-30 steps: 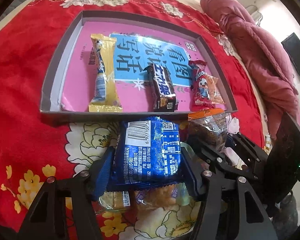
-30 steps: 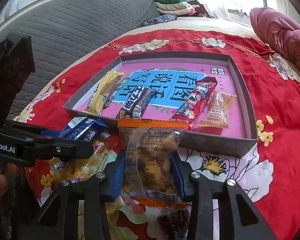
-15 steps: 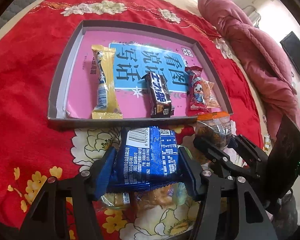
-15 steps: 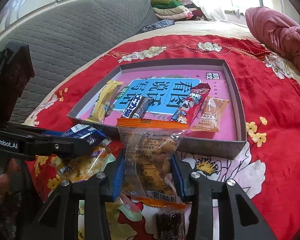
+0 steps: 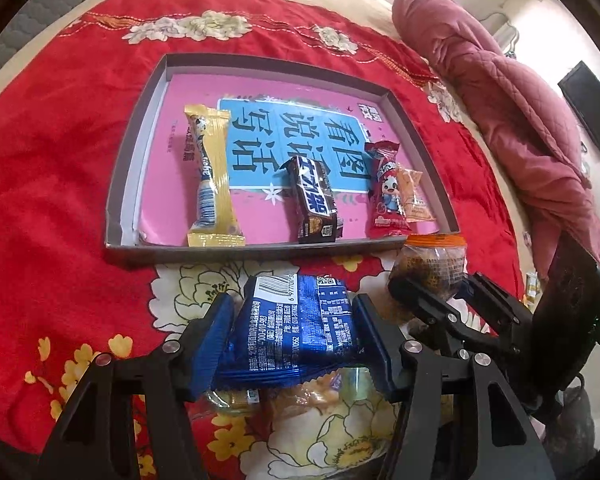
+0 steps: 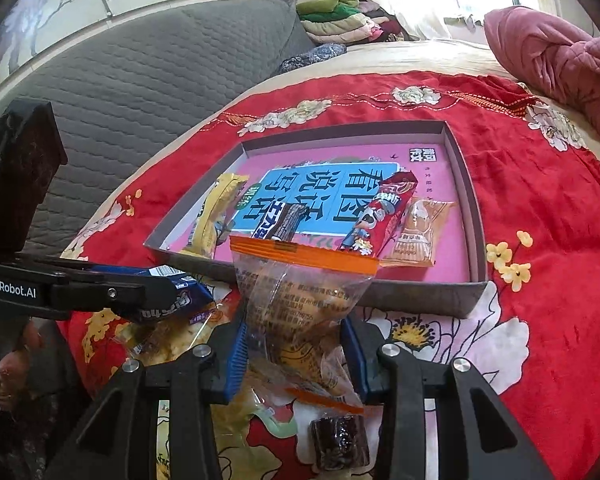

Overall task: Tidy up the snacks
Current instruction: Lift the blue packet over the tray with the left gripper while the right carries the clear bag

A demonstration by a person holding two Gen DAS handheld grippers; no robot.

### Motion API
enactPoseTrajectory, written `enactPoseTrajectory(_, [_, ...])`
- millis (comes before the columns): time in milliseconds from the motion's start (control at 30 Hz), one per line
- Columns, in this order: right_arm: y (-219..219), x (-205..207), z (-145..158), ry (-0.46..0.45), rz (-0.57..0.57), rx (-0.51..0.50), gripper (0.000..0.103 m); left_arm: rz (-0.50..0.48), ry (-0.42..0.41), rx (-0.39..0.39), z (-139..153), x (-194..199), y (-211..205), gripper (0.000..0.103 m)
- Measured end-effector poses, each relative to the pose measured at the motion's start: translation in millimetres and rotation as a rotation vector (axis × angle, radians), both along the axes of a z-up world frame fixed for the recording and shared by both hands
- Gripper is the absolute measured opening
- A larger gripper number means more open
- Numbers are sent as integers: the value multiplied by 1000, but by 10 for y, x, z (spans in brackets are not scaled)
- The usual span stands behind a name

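Holding two snacks, you have four already lined up in the shallow grey cardboard tray [image 5: 118, 200] at twelve o'clock. Your left gripper [image 5: 296, 334] clamps the crinkly blue foil packet [image 5: 296, 336]; your right gripper [image 6: 296, 344] pinches the clear orange-topped plastic pouch [image 6: 300, 296]. Loose sweets remain at six o'clock.

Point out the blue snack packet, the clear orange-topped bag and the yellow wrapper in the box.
blue snack packet [image 5: 296, 332], left wrist view, middle of its printed back.
clear orange-topped bag [image 6: 300, 300], right wrist view, middle of the clear film.
yellow wrapper [image 5: 212, 176], left wrist view, mid-length of the bar.
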State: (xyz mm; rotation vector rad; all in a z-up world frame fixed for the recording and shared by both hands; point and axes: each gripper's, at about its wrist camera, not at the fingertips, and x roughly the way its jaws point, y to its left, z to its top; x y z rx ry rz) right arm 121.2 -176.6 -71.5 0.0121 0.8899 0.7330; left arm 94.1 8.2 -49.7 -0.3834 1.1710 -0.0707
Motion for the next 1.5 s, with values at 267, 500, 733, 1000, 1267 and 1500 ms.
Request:
enactPoseTrajectory(267, [13,12,-40,8,2,-15,42,-9,25,20,-59,15,-41,63])
enactPoseTrajectory(500, [-8,30,-53,20,-5,-5,42,-13,62,29,-187,55,-75,63])
enactPoseTrajectory(733, [-2,42,-78,27,-8,-6,42,-15,80,51,-285,99,-105,63])
enactPoseTrajectory(1000, [5,31,-57,11,-2,0,42,-8,60,63,-226,75,-100,59])
enactPoseTrajectory(1267, [-6,3,30,-17,2,30,42,2,25,44,-76,52,-57,59])
enactPoseTrajectory(1500, [-27,-10,88,-33,-1,46,42,22,-3,48,64,4,3,59])
